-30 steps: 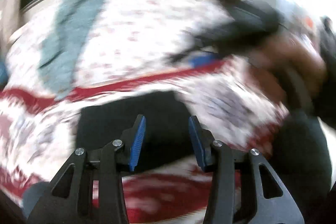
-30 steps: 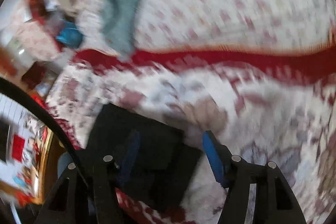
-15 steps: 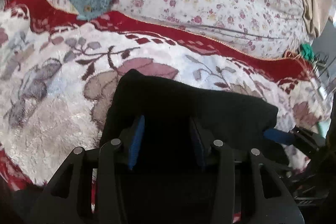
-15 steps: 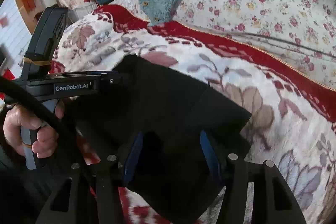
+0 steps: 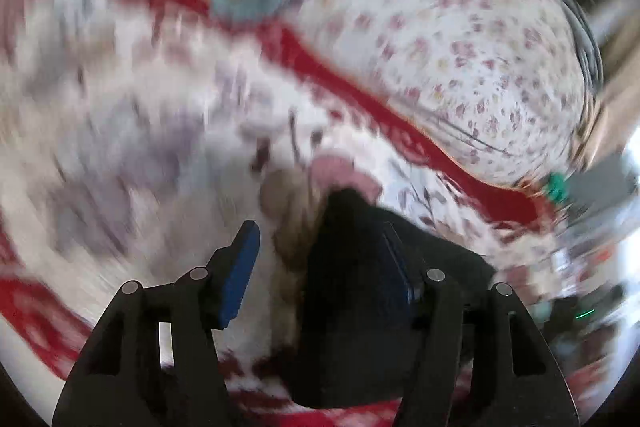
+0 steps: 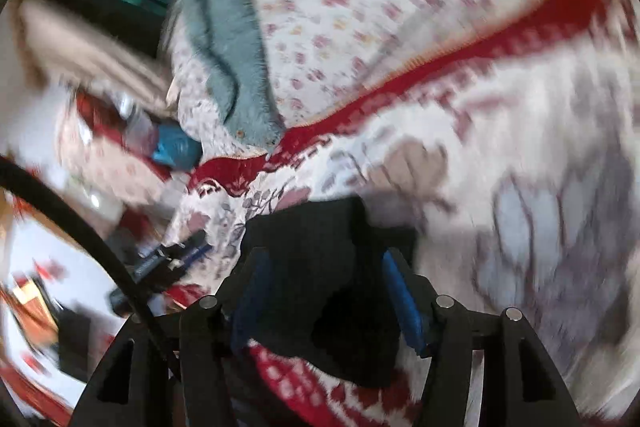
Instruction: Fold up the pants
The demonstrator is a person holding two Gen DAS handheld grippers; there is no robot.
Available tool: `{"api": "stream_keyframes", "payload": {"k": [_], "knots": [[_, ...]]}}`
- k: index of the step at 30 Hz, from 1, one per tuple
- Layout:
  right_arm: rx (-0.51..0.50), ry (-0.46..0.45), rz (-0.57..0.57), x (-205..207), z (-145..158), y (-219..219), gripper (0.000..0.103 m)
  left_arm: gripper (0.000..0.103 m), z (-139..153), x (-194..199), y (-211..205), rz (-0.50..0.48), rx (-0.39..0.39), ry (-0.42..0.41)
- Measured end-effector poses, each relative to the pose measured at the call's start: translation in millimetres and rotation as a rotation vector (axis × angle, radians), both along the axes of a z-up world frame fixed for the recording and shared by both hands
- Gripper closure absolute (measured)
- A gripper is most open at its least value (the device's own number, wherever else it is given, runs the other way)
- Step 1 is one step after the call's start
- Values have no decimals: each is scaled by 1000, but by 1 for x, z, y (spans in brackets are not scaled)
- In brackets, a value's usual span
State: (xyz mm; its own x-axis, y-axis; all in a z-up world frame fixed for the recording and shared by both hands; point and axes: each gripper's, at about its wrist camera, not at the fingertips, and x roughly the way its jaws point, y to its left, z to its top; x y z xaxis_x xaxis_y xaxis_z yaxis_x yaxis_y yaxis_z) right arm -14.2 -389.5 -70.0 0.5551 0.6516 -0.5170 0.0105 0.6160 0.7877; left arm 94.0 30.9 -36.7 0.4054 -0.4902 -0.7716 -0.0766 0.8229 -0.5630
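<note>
On the blanket [image 5: 132, 131] lie black pants [image 5: 360, 291]; left gripper [image 5: 320, 267] is opening beside them, right gripper [image 6: 326, 287] stands apart around them.

Both wrist views near, downward, blurred

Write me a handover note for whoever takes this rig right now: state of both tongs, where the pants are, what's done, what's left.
Left tongs: jaws opening, pads not pressing; the black pants lie partly between them, against the right-hand pad only.
Right tongs: open, over the pants, cloth between the pads; no grip visible.
Pants: a compact folded black bundle on the floral blanket, near its front edge. A teal towel lies further back on the bed.
Done: the pants look folded down and set on the blanket.
Left: probably back both tongs off and check the fold is neat; blur hides the details.
</note>
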Motion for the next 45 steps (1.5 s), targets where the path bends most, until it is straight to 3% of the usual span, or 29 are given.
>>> {"api": "stream_keyframes", "payload": {"k": [3,5,9,13,18,19,20,21,23,26,29,36,41,45], "knots": [[51,74,-18,2,-25,2,46,43,-8,0,-1,-6,-68,32],[113,101,-50,2,-37,-4,46,37,-10,1,-8,-30,-73,43],[230,91,-84,-3,-44,-18,45,37,-24,7,-18,-70,-95,115],[260,85,-65,-4,-43,-14,41,34,-32,8,-26,-118,-168,157],[212,76,8,2,-38,-2,34,34,-30,7,-40,-175,-136,151],[197,78,17,4,-37,0,34,35,-29,6,-43,-187,-114,141],[173,76,33,7,-36,3,35,46,-29,5,-44,-188,-97,136],[129,64,42,8,-33,6,45,51,-29,4,-42,-179,-79,137],[29,59,70,11,-31,13,56,71,-28,4,-39,-168,-82,132],[-92,20,113,10,-21,23,70,81,-20,-1,-44,-193,-39,81],[-156,-18,116,6,-9,28,81,83,-8,-5,-46,-207,-19,11],[-89,-78,129,35,4,38,84,84,21,8,-17,-156,-39,-105],[-35,-43,186,84,-1,70,84,83,21,33,20,-93,-4,-69],[-84,41,204,104,-20,94,84,82,-20,42,35,-94,22,41]]}}
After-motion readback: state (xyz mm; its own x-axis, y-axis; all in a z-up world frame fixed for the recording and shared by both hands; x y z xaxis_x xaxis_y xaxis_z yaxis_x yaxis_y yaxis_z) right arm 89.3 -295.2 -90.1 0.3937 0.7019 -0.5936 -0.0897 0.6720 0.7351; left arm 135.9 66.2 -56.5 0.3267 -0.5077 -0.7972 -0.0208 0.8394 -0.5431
